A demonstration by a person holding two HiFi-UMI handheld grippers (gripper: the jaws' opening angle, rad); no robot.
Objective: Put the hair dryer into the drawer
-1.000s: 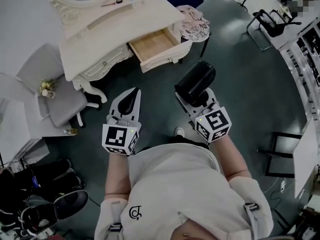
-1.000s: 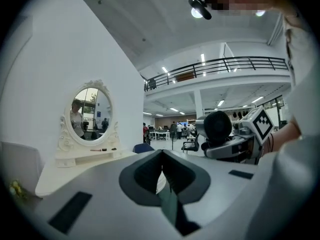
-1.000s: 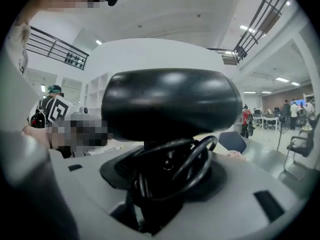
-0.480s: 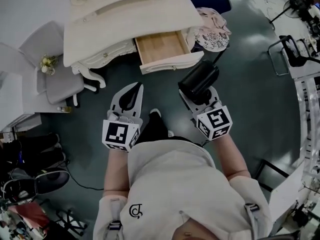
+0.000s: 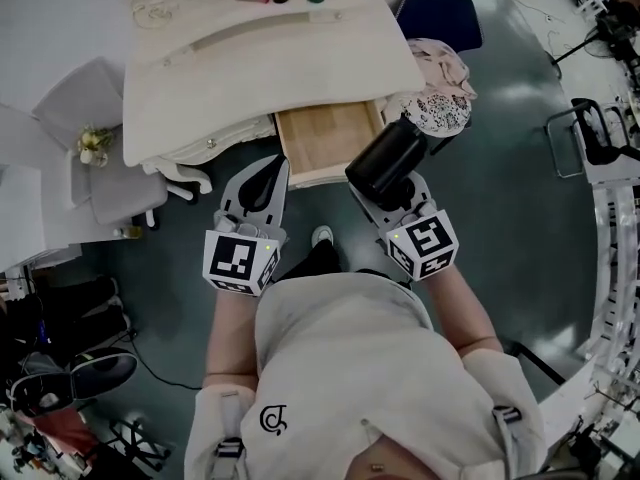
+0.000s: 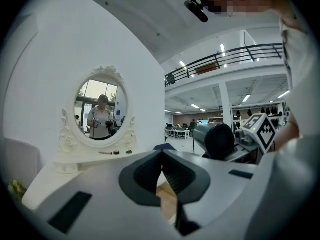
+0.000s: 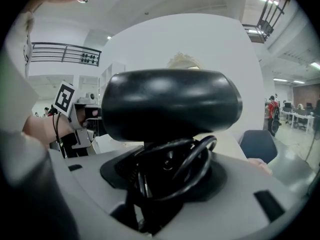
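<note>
The right gripper (image 7: 167, 181) is clamped on the black hair dryer (image 7: 170, 104), with its jaws fairly wide apart around the handle and looped cord and the fat barrel sticking out above them. In the head view that barrel overlaps the right front corner of the open wooden drawer (image 5: 322, 140), which is pulled out from the white dressing-table surface (image 5: 250, 63). The left gripper (image 5: 276, 168) is empty, its jaws brought together tip to tip, near the drawer's left front corner
</note>
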